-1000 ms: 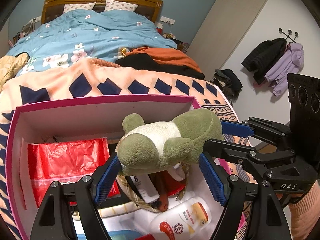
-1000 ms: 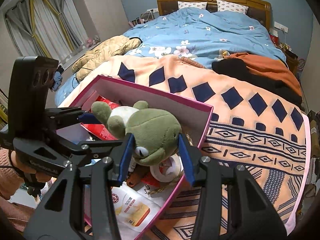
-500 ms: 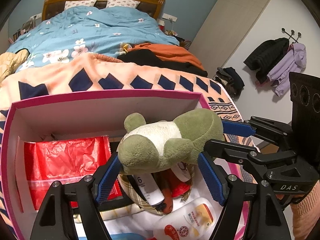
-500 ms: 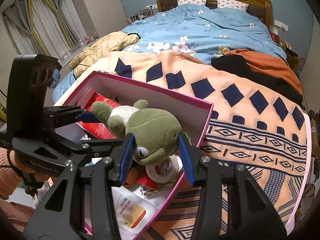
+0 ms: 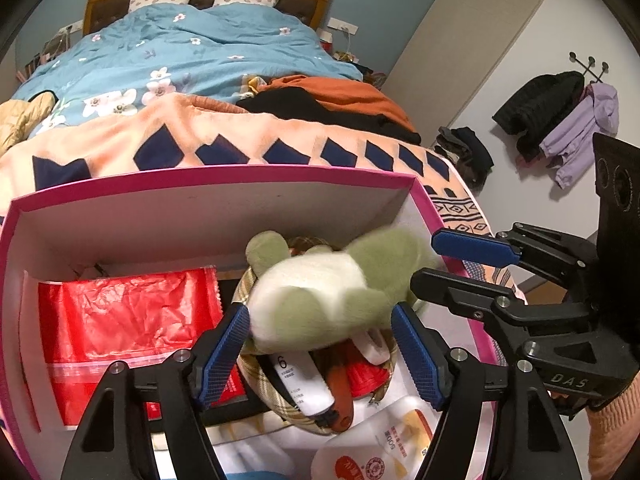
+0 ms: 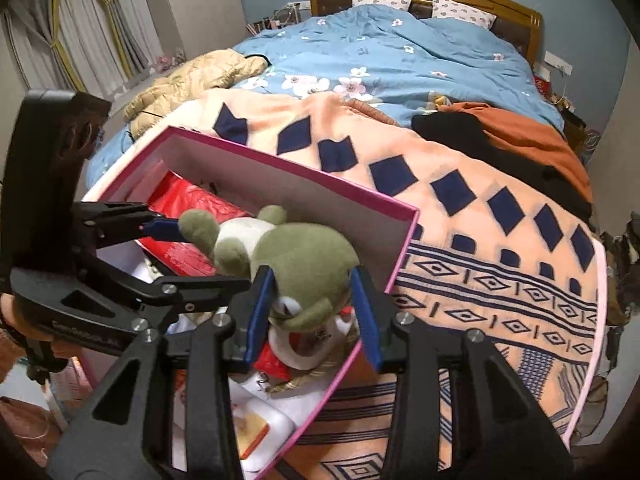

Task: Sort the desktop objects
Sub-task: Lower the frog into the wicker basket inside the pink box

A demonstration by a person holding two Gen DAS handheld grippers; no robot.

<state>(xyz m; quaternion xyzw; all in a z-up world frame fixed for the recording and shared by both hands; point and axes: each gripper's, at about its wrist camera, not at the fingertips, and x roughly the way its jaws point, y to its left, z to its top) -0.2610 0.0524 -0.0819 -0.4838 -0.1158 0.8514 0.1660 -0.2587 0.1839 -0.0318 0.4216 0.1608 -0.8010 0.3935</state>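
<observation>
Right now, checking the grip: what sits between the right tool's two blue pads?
The plush frog's head, seen in the right wrist view; the tool is closing.

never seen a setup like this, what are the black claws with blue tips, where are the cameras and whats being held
No robot here: a person holds a hand-held two-finger tool in each hand, with a camera on each looking along its fingers. One picture is from the left tool, the other from the right tool. Both tools have a green plush frog between their blue pads, and both are closing. It hangs over an open pink box on a patterned blanket on a bed. The box holds a red bag, a white bottle and other small items.
</observation>
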